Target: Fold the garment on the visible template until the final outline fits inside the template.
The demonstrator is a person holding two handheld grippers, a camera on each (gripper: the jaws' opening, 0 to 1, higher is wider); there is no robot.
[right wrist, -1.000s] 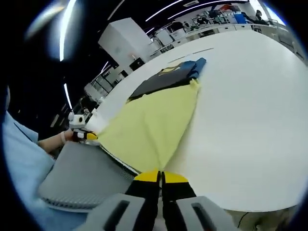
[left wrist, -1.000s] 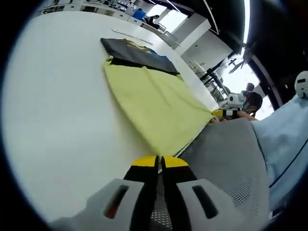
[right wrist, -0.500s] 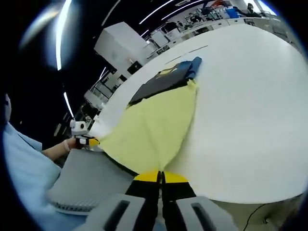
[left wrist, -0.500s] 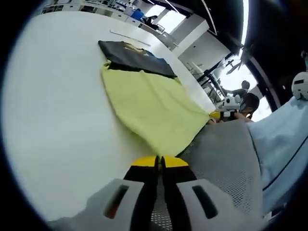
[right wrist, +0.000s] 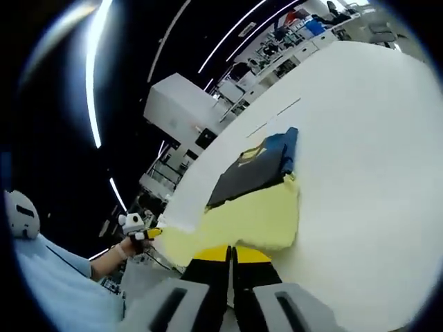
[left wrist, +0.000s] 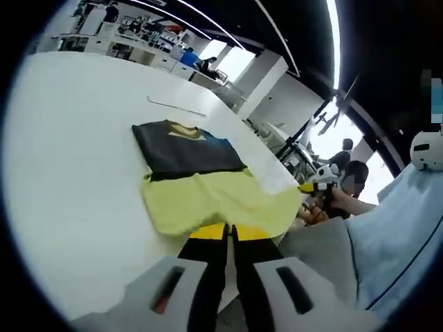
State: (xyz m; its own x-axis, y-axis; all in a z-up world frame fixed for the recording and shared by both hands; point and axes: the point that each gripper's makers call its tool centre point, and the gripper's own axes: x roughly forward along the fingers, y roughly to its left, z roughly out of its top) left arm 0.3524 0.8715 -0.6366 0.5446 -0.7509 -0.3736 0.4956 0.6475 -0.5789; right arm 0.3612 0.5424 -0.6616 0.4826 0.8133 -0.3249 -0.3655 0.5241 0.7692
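White table (left wrist: 69,138) bears a yellow-and-dark garment (left wrist: 201,197) and a thin strip (left wrist: 176,106)

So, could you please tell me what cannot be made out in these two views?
- Left gripper view: the near hem of the yellow garment is hidden behind the left gripper.
- Right gripper view: the right gripper covers the same hem of the garment.
- Both views: the print on the dark template is too small to read.
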